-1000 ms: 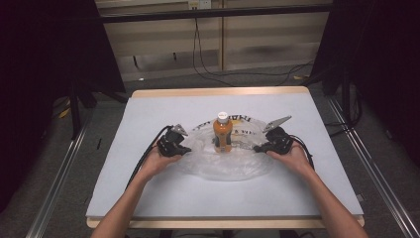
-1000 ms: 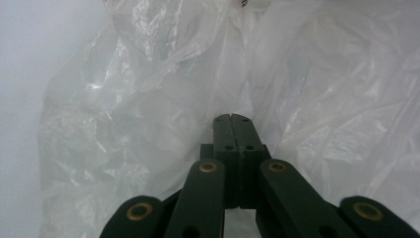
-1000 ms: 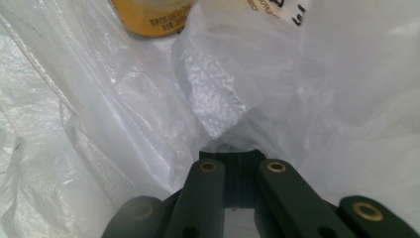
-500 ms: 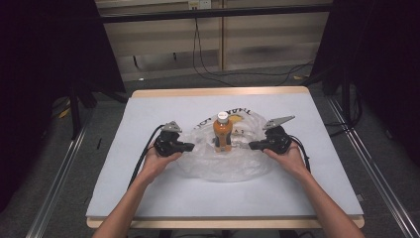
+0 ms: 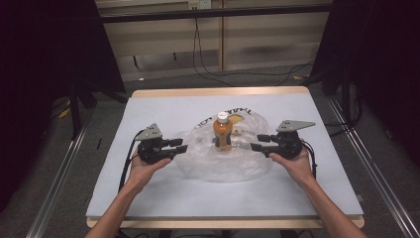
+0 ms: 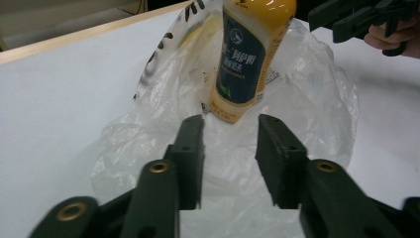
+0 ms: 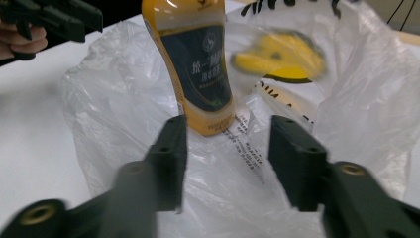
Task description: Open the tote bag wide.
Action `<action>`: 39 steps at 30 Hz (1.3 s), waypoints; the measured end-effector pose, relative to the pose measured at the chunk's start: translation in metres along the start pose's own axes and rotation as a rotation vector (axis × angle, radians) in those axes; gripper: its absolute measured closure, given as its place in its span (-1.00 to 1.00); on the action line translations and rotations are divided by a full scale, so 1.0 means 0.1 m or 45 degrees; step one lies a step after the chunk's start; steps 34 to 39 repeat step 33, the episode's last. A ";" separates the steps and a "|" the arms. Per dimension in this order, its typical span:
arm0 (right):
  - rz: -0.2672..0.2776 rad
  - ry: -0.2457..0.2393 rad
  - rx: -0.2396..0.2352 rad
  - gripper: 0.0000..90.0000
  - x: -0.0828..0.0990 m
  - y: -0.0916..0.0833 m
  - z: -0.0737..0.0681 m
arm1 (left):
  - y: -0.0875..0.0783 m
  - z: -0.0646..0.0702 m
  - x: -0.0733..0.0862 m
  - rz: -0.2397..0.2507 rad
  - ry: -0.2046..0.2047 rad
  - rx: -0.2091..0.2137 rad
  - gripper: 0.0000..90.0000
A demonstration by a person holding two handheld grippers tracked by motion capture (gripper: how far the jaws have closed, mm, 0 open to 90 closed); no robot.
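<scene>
On the surface point(image 5: 158, 198), bottle point(image 5: 223, 134) upright on bag point(image 5: 218, 161), between left fingers point(image 5: 173, 145) and right fingers point(image 5: 260, 141), both pairs just opened, holding nothing.

Bottle point(image 5: 223, 133) stands upright on the plastic bag point(image 5: 223, 163) spread mid-table point(image 5: 148, 198), with left hand-held gripper point(image 5: 179, 145) at the bag's left edge and right hand-held gripper point(image 5: 258, 142) at its right.
</scene>
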State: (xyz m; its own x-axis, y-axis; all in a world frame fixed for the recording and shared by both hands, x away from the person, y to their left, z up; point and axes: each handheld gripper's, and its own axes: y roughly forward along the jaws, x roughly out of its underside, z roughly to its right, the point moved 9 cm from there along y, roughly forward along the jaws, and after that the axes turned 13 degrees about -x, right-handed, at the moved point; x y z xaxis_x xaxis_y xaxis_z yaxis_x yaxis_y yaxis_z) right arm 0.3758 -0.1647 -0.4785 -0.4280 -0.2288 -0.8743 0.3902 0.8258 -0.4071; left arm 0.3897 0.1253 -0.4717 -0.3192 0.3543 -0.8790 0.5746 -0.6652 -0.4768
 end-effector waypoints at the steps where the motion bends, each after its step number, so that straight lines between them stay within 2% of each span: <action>1: 0.006 -0.010 0.013 -0.14 -0.01 -0.02 -0.02 | -0.02 0.01 0.00 0.008 0.005 -0.015 0.16; 2: 0.020 -0.007 0.022 -0.28 -0.01 -0.04 -0.03 | -0.04 0.02 0.00 0.020 -0.004 -0.022 0.00; 4: 0.037 -0.003 0.025 -0.43 -0.02 -0.09 -0.06 | -0.08 0.04 0.01 0.034 -0.008 -0.028 -0.16; 6: 0.045 0.006 0.048 -0.64 0.00 -0.13 -0.08 | -0.12 0.05 0.03 0.036 -0.004 -0.059 -0.39; 8: 0.065 0.008 0.068 -0.77 0.01 -0.17 -0.09 | -0.15 0.07 0.05 0.041 -0.010 -0.058 -0.54; 11: 0.079 0.009 0.084 -0.87 0.03 -0.24 -0.10 | -0.20 0.05 0.07 0.050 -0.019 -0.091 -0.72; 15: 0.103 0.028 0.107 -0.94 0.07 -0.36 -0.10 | -0.26 0.00 0.12 0.062 -0.037 -0.131 -0.85; 19: 0.119 0.026 0.164 -0.93 0.14 -0.52 -0.12 | -0.32 -0.05 0.19 0.070 -0.069 -0.158 -0.90; 20: 0.130 0.037 0.177 -0.92 0.16 -0.57 -0.13 | -0.36 -0.08 0.26 0.053 -0.083 -0.175 -0.91; 21: 0.127 0.038 0.192 -0.92 0.19 -0.63 -0.13 | -0.38 -0.08 0.30 0.050 -0.089 -0.186 -0.91; 23: 0.132 0.041 0.215 -0.92 0.25 -0.72 -0.14 | -0.43 -0.06 0.36 0.051 -0.110 -0.176 -0.92; 25: 0.136 0.056 0.243 -0.90 0.31 -0.81 -0.15 | -0.46 -0.04 0.43 0.060 -0.124 -0.194 -0.93; 28: 0.203 0.089 0.261 -0.90 0.38 -0.93 -0.15 | -0.51 -0.02 0.51 0.064 -0.165 -0.191 -0.94; 29: 0.211 0.107 0.268 -0.90 0.41 -0.95 -0.15 | -0.53 -0.01 0.51 0.063 -0.158 -0.179 -0.93; 30: 0.212 0.112 0.278 -0.90 0.42 -0.97 -0.15 | -0.54 -0.02 0.52 0.060 -0.146 -0.211 -0.94; 32: 0.216 0.120 0.293 -0.90 0.46 -0.99 -0.13 | -0.56 -0.03 0.52 0.077 -0.117 -0.206 -0.94; 39: 0.205 0.129 0.289 -0.90 0.48 -0.98 -0.12 | -0.56 -0.04 0.53 0.074 -0.112 -0.213 -0.94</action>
